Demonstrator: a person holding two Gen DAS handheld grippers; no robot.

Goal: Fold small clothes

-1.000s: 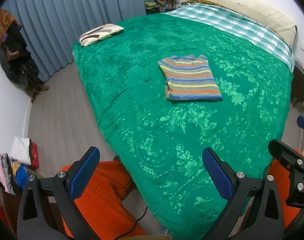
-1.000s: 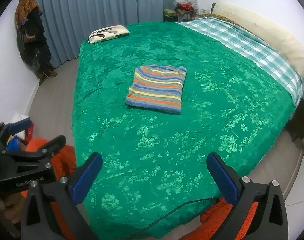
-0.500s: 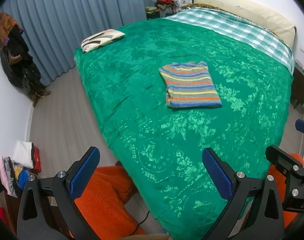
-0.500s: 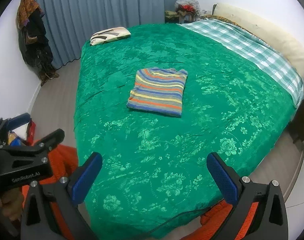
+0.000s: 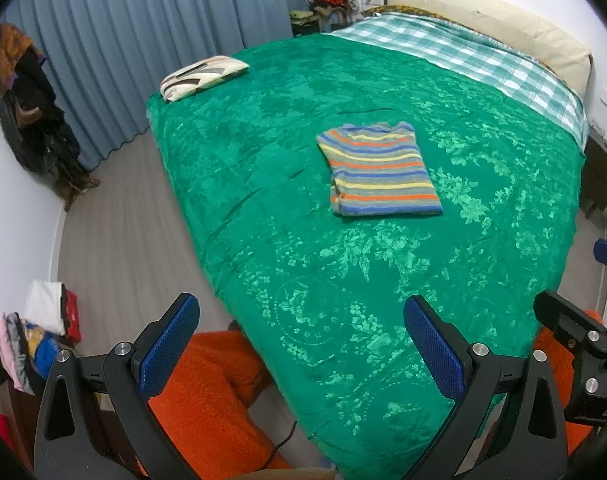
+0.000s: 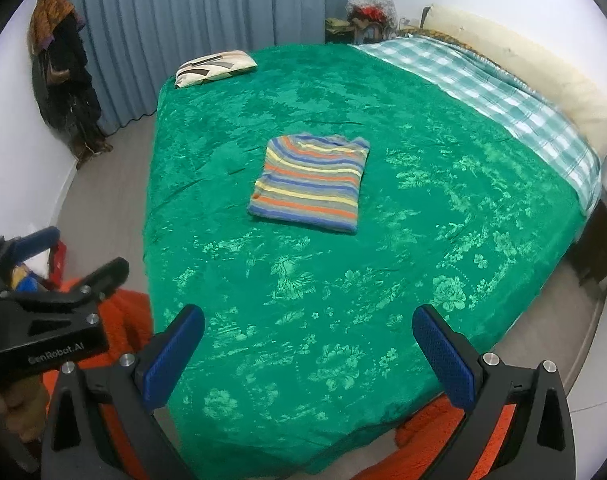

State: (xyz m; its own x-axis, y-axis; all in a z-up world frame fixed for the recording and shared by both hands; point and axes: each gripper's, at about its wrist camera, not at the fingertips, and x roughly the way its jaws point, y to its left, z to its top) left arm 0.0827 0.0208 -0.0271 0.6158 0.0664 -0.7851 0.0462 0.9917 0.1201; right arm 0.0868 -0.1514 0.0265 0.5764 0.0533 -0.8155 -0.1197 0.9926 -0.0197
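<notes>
A striped top (image 5: 379,170) (image 6: 311,184), folded into a neat rectangle, lies flat near the middle of the green bedspread (image 5: 263,160) (image 6: 423,240). My left gripper (image 5: 299,340) hangs open over the bed's near corner, well short of the top, with nothing between its blue pads. My right gripper (image 6: 309,350) is open too, above the bed's near edge and apart from the top. Each view catches the other gripper at its side edge.
A patterned pillow (image 5: 203,78) rests on the bed's far left corner. A checked sheet (image 5: 483,52) and cream headboard lie at the far right. A stack of clothes (image 5: 43,320) sits on the floor at left. Orange fabric (image 5: 207,392) is below the grippers. Dark clothes hang on the left wall.
Both grippers have drawn back and risen a little from the bed, so the folded top looks farther away. Both stayed open. The top has not moved.
</notes>
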